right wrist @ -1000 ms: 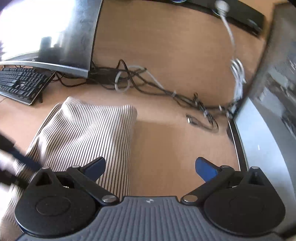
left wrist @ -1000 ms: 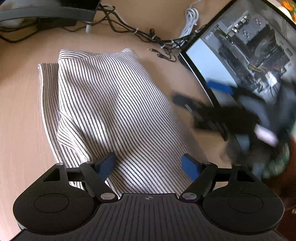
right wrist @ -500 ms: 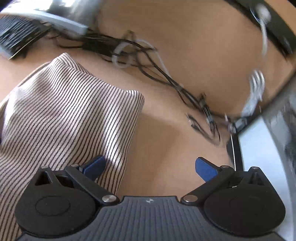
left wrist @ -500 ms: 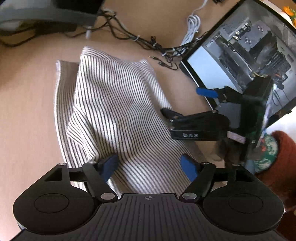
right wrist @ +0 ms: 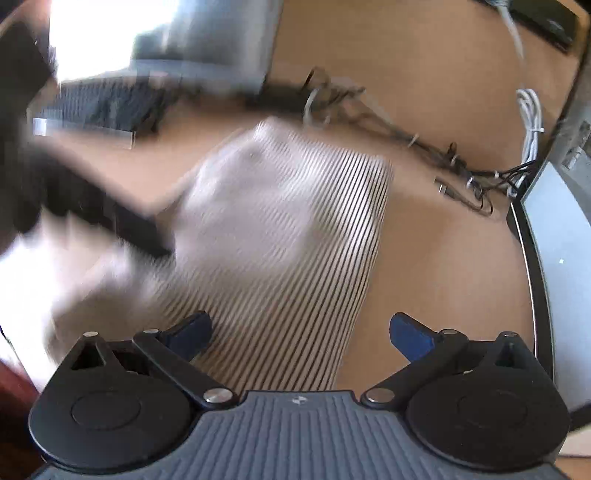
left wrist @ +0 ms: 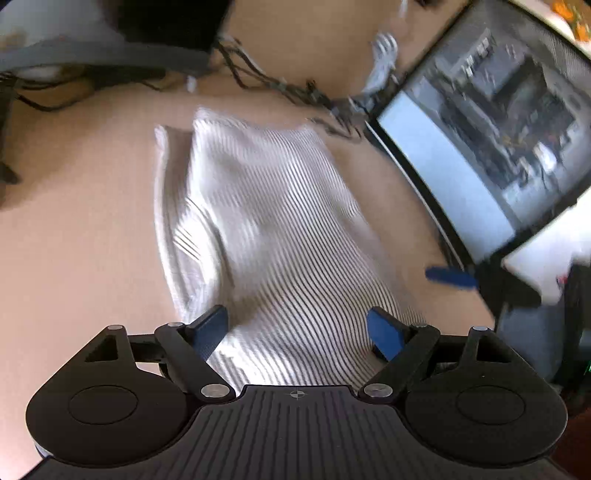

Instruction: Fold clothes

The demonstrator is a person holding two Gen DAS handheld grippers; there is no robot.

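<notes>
A folded white garment with thin dark stripes (left wrist: 273, 229) lies on the wooden desk (left wrist: 74, 240). My left gripper (left wrist: 297, 328) is open above its near end, the blue fingertips apart with nothing between them. In the right wrist view the same garment (right wrist: 295, 240) lies ahead and to the left. My right gripper (right wrist: 301, 332) is open and empty above the garment's right edge. The right gripper shows blurred at the right of the left wrist view (left wrist: 480, 280). The left gripper shows as a dark blur at the left of the right wrist view (right wrist: 92, 214).
A curved monitor (left wrist: 480, 147) lies tilted at the right of the desk. A tangle of black and white cables (right wrist: 461, 166) runs behind the garment. A black keyboard (right wrist: 107, 107) and another monitor (right wrist: 166, 33) stand at the far left.
Both grippers have pulled back from the garment, so more of it shows. The right gripper has swung away to the right edge of the left wrist view. Both stay open.
</notes>
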